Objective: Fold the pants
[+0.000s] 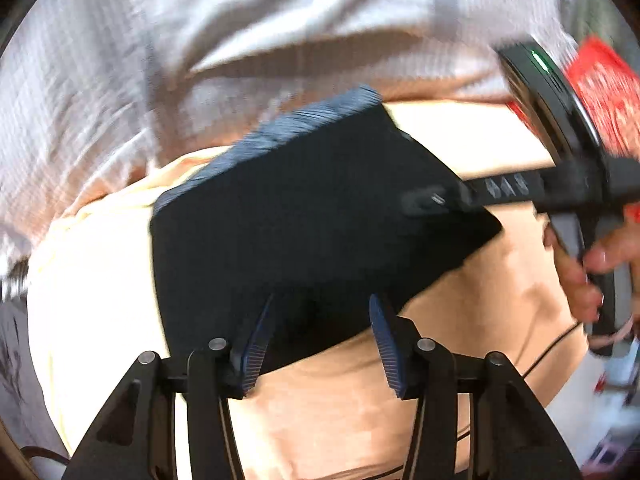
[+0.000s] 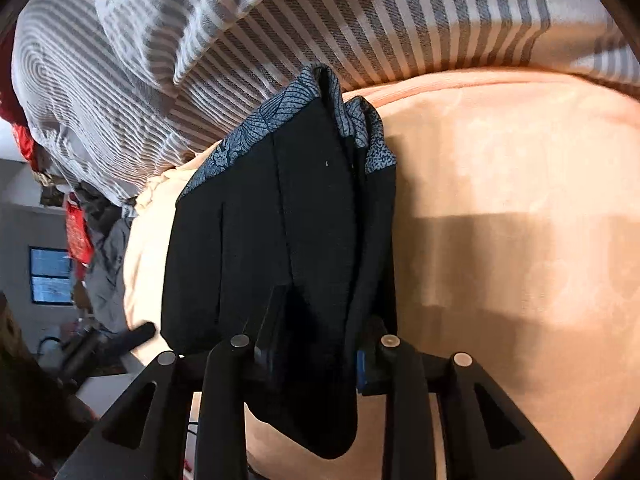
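- The pants, dark with a blue patterned waistband, lie folded on the peach bed; soft, light, limp cloth, best pinched at a folded edge or corner.
- Left hand-held gripper: released, pads clear of the cloth.
- Right hand-held gripper: cloth hangs between its fingers; whether it grips, I cannot tell.
- Only the left view shows the hand holding the right tool; only the right view shows the striped bedding sharply.
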`<state>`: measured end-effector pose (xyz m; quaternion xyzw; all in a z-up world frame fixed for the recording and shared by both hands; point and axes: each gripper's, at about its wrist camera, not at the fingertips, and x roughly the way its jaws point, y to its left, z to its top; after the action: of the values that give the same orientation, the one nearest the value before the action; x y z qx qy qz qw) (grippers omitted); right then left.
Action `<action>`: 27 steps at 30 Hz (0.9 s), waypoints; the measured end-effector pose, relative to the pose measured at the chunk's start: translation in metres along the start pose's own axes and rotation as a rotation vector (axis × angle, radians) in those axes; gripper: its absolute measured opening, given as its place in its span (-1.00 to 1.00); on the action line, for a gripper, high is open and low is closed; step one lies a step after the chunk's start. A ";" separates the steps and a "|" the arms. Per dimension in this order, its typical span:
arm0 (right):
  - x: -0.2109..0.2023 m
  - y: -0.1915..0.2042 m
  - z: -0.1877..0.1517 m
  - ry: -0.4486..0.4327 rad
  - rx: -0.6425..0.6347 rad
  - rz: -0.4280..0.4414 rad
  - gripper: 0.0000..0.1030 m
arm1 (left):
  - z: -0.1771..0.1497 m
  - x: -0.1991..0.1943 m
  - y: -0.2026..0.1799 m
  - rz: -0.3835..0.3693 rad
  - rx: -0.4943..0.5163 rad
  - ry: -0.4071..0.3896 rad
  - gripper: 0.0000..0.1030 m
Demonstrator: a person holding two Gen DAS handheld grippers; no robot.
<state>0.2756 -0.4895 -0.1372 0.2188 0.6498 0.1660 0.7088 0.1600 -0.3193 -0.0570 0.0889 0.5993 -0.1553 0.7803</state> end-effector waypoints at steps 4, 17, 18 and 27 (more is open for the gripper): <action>-0.004 0.005 -0.002 -0.001 -0.035 -0.085 -0.15 | 0.006 0.009 0.038 0.039 -0.133 0.038 -0.02; -0.044 0.019 0.024 -0.123 -0.049 -0.205 0.07 | 0.011 0.046 0.111 0.095 -0.401 0.074 -0.02; -0.039 0.022 0.033 -0.127 -0.055 -0.197 0.07 | 0.012 0.047 0.111 0.102 -0.403 0.073 -0.02; -0.007 0.029 0.075 -0.108 -0.067 -0.277 -0.79 | 0.008 0.055 0.126 0.123 -0.423 0.075 -0.02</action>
<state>0.3507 -0.4751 -0.1114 0.1120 0.6288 0.0760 0.7657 0.2242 -0.2117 -0.1143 -0.0347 0.6404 0.0250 0.7668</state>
